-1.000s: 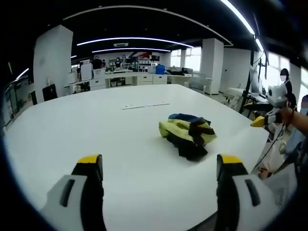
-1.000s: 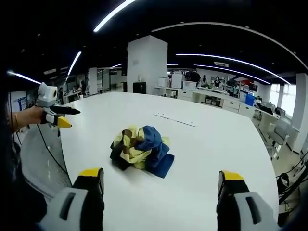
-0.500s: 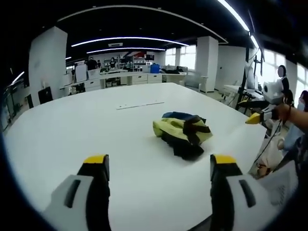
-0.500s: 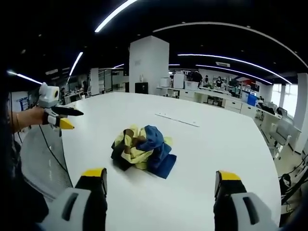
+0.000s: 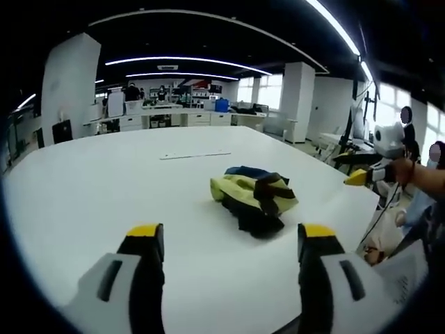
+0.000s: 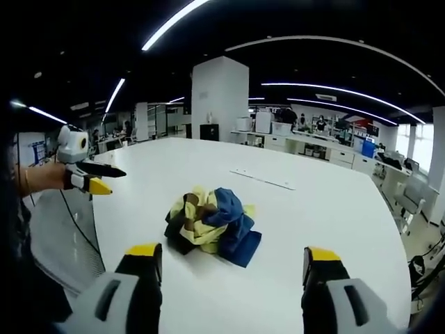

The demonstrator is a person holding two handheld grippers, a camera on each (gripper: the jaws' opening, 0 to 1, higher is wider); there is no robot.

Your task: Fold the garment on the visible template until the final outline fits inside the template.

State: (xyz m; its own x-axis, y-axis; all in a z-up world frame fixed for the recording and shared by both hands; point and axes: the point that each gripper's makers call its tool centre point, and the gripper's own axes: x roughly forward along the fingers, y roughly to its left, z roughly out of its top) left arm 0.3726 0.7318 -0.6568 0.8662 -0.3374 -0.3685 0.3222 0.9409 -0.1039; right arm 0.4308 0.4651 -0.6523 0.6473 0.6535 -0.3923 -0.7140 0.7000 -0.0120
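Even overhead light from ceiling strips (image 5: 181, 60); bench (image 5: 83, 188) bright white, mild glare. Soft shadow under garment (image 6: 212, 224). Strong fisheye bending at edges; background slightly soft.

The garment (image 5: 253, 197) is just a crumpled heap, yellow-green, blue and black all bunched up, sitting mid-frame on the white surface (image 5: 104, 181). In the right gripper view it's centre frame too, unfolded.
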